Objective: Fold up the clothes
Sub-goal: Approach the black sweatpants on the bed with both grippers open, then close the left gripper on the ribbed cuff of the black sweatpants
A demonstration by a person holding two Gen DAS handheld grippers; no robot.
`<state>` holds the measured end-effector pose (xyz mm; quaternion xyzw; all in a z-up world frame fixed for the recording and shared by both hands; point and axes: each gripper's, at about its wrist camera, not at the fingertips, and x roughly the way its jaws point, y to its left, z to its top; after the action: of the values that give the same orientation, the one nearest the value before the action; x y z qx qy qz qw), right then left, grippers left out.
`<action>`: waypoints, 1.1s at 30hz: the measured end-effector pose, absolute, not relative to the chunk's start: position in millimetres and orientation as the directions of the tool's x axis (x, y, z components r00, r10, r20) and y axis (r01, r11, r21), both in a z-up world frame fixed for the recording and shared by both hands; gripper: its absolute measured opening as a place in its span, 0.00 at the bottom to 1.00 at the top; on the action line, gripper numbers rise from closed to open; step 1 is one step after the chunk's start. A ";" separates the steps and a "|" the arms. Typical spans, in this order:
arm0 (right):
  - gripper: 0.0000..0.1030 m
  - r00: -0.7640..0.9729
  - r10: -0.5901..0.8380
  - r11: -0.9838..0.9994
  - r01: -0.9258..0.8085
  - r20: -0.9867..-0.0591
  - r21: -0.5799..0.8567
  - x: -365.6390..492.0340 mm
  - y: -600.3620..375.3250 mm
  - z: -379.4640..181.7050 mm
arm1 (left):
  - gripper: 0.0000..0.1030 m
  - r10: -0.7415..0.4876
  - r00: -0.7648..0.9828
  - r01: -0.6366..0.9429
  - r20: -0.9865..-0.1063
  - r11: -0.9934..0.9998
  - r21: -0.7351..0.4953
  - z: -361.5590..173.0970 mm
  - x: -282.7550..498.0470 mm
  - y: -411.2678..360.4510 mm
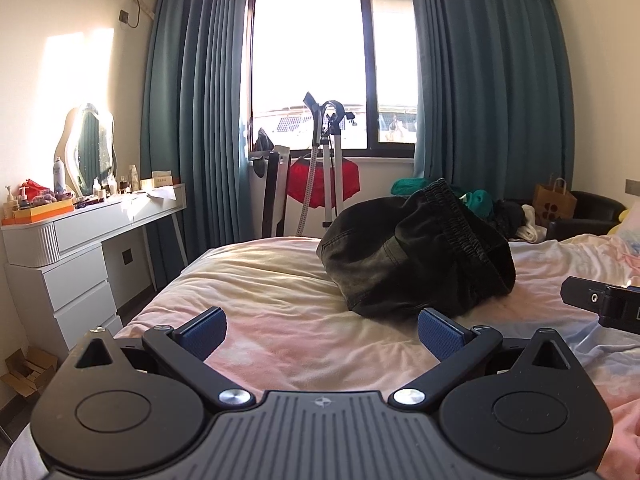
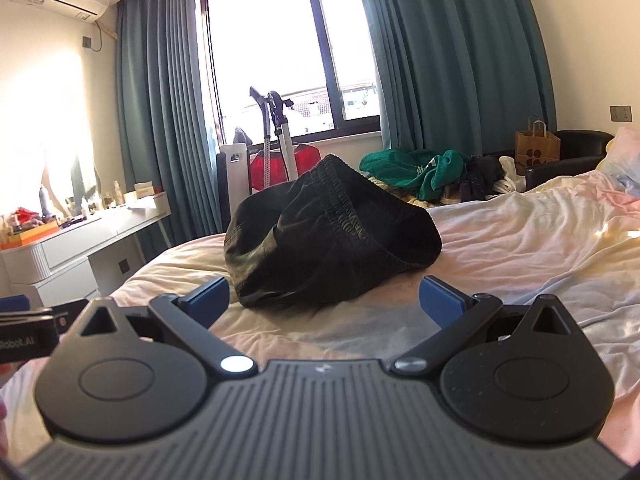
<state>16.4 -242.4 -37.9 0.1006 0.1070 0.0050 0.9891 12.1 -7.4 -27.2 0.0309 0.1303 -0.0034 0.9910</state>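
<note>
A dark olive-black garment with an elastic waistband (image 1: 416, 256) lies crumpled in a heap on the pale pink and yellow bed sheet (image 1: 280, 320). It also shows in the right wrist view (image 2: 328, 236). My left gripper (image 1: 320, 330) is open and empty, low over the sheet just short of the heap. My right gripper (image 2: 324, 300) is open and empty, right in front of the heap. The right gripper's body shows at the right edge of the left wrist view (image 1: 604, 306). The left gripper's body shows at the left edge of the right wrist view (image 2: 28, 328).
A pile of green and dark clothes (image 2: 432, 174) lies at the far side of the bed. A white dressing table (image 1: 92, 232) with a mirror stands left. A garment steamer (image 1: 326, 168) and a red garment stand under the window. A paper bag (image 2: 536, 146) sits on a black chair.
</note>
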 end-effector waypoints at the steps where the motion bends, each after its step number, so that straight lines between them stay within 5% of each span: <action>1: 1.00 0.977 0.029 0.979 0.015 -0.213 0.202 16.9 -243.2 -37.9 | 0.99 0.002 0.969 0.015 -0.247 0.998 0.065 -27.8 10.3 -8.5; 16: 1.00 0.957 -0.112 0.918 0.203 -0.269 0.340 9.0 -296.9 -32.9 | 0.95 -0.122 0.916 0.214 -0.383 0.955 0.206 -34.7 120.8 -100.8; 26: 1.00 0.943 -0.161 0.872 0.274 -0.291 0.405 36.6 -333.9 -55.5 | 0.90 -0.125 0.940 0.225 -0.316 0.927 0.301 -38.3 285.6 -224.5; 33: 1.00 0.933 -0.174 0.855 0.302 -0.316 0.421 64.4 -345.5 -79.7 | 0.79 0.015 0.956 0.077 -0.293 0.951 0.299 -42.2 403.5 -273.0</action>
<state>64.4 -345.5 -79.7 0.2383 0.1344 -0.1249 0.9537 403.5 -273.0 -42.2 0.1554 0.1473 -0.0158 0.9767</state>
